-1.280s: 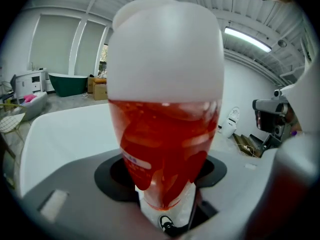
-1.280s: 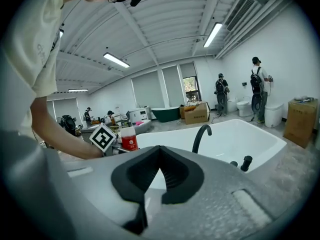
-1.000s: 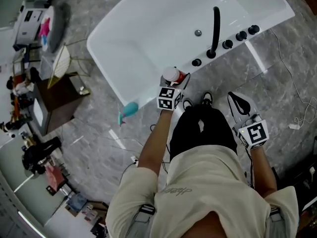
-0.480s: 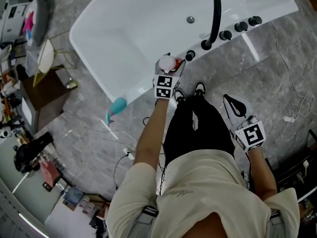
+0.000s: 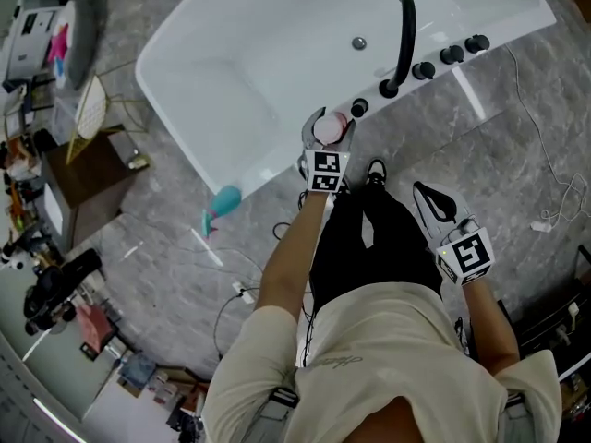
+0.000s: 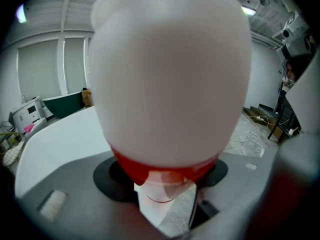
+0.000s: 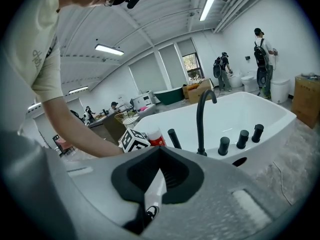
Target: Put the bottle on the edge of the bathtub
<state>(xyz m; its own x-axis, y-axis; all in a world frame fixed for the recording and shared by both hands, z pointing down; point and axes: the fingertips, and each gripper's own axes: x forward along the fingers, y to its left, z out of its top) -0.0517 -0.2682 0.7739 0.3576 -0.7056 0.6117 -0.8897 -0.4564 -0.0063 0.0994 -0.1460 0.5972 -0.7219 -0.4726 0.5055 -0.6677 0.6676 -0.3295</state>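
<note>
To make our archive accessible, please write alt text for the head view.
From above: the left tool grips a white-capped bottle at the near edge of the bathtub, beside black knobs; the right tool hangs shut and empty over the floor.

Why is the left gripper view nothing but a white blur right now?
Left gripper view: the bottle sits so close to the lens that it blurs and fills most of the frame; right gripper view: sharp but fisheye-bent at the edges; head view: evenly lit, bottle clear at the bathtub rim.
</note>
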